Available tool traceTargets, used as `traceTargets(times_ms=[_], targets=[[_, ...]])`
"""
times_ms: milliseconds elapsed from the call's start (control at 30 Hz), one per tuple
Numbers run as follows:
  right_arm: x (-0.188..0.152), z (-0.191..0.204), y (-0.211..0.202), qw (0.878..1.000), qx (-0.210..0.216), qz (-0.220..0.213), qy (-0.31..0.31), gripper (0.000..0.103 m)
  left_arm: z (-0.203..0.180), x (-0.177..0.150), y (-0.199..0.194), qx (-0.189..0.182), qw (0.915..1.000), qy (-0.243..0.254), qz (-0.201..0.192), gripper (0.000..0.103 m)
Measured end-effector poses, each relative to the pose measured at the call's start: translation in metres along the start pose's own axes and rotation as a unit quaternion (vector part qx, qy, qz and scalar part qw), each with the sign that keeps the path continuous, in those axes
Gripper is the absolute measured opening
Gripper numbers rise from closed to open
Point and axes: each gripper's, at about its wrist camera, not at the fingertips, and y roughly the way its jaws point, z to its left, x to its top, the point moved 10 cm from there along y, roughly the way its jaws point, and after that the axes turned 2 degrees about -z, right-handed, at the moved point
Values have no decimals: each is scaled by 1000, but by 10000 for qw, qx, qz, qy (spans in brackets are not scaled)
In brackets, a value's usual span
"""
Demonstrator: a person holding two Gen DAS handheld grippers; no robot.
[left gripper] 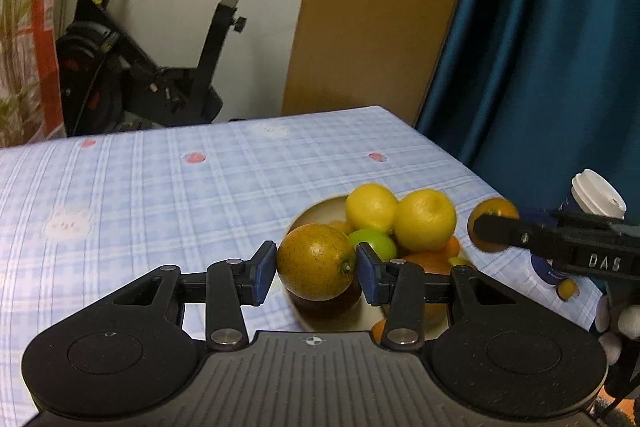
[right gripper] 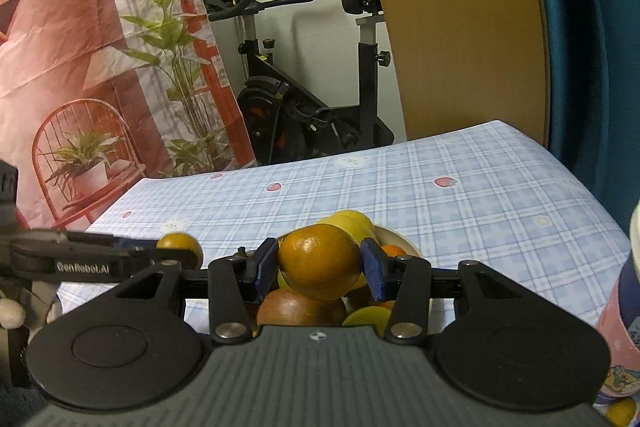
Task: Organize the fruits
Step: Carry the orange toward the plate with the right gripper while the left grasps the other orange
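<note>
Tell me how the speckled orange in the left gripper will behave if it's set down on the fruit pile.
The speckled orange is round, so it will probably roll off the heaped lemons. Its firm-looking rind likely tolerates the left gripper squeezing it.

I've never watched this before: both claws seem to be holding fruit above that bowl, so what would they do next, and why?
Probably lower each fruit and let go. The left gripper and right gripper each pinch an orange over the bowl, which is already piled with lemons.
</note>
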Motion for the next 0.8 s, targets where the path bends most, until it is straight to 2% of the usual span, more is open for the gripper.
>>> traceTargets(times_ms=[267, 800], targets=[[-12, -12, -7, 9999, -13, 42, 130, 48, -7, 8, 19, -56, 9999, 114, 30, 46], [-26, -24, -8, 9994, -21, 175, 298, 48, -12, 30, 104, -126, 9988, 189, 427, 46]])
